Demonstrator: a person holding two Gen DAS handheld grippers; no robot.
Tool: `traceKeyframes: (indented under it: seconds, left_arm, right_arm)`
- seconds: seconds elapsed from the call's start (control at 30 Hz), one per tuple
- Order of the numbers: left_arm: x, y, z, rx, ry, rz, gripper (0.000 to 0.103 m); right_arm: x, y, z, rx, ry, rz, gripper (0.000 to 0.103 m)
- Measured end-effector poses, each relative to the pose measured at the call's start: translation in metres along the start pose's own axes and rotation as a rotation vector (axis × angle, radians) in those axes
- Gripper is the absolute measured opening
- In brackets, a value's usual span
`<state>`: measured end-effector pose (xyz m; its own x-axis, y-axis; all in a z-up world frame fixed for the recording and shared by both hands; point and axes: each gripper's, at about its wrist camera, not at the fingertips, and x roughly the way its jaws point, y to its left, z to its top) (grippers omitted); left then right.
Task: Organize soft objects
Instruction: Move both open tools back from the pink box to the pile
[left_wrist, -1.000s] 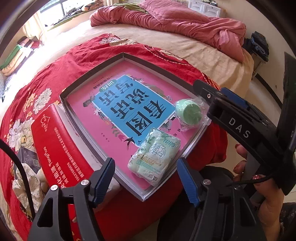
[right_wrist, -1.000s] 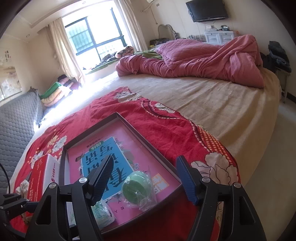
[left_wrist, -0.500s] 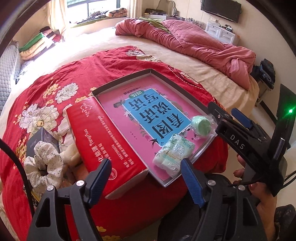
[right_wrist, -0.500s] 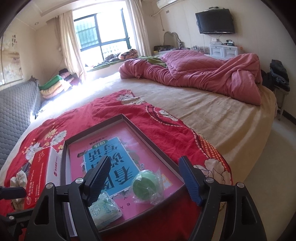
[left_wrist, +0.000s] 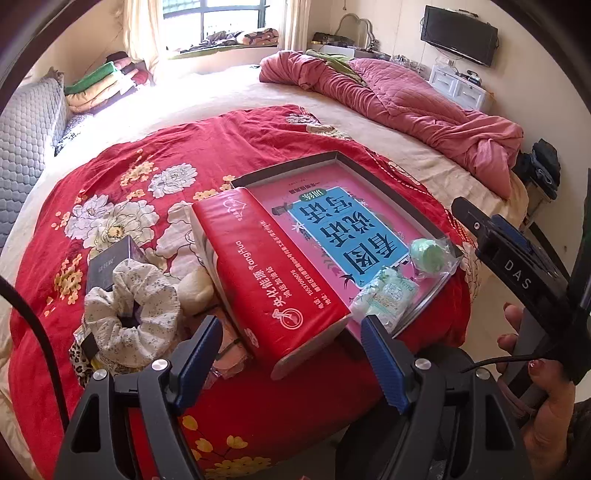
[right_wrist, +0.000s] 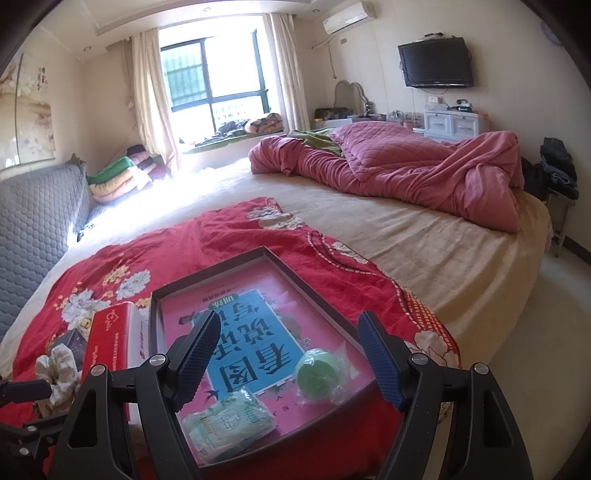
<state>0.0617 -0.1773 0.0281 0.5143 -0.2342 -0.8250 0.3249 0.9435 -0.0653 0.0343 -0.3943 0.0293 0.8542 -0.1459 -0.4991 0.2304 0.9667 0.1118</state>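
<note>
Both your grippers have just been opening and now stand apart with nothing between the jaws: the left gripper (left_wrist: 290, 349) hangs over the near edge of the bed, and the right gripper (right_wrist: 290, 349) looks into the tray (right_wrist: 317, 291) from its near side. Both have pulled back from the tray, so more of the bed shows than a second ago, and the pile on the left has come into the left view. That suggests the last drop is done and you are free to fetch the next piece.

Already in the tray, at its near right corner, lie the tissue pack (left_wrist: 384, 297) and the green ball (left_wrist: 428, 254) in its clear wrapper, close together but apart. Still outside, on the red blanket (left_wrist: 155, 147) to the left, is the scrunchie (left_wrist: 129, 321), lying against a dark box (left_wrist: 110, 264) with a cream soft lump (left_wrist: 194, 290) beside it; what lies under the scrunchie is probably more packets, but the view is too cluttered to say. The red box (left_wrist: 269, 280) stands between that pile and the tray, touching the tray's left wall.

Most of the tray is free at its far and left parts. Mind the red box when carrying across, and the bed's near edge, which the tray corner nearly reaches.
</note>
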Motion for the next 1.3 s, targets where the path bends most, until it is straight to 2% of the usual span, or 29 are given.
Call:
traceKeyframes:
  seconds: [0.27, 0.73, 0.9, 1.0, 1.3]
  left_arm:
    - [-0.015, 0.021, -0.008, -0.034, -0.024, 0.019, 0.077]
    - [-0.044, 0.059, -0.020, -0.094, -0.072, 0.066, 0.077]
    - [-0.052, 0.072, -0.022, -0.122, -0.085, 0.073, 0.077]
    - [-0.058, 0.081, -0.024, -0.143, -0.095, 0.078, 0.077]
    - [-0.071, 0.107, -0.029, -0.195, -0.111, 0.101, 0.077]
  right_arm:
    - [-0.024, 0.033, 0.005, -0.106, -0.059, 0.016, 0.078]
    - [-0.053, 0.083, 0.010, -0.194, -0.091, 0.103, 0.078]
    - [-0.062, 0.103, 0.014, -0.202, -0.090, 0.150, 0.078]
    - [-0.065, 0.112, 0.013, -0.176, -0.063, 0.213, 0.078]
    - [-0.079, 0.154, 0.005, -0.257, -0.056, 0.294, 0.078]
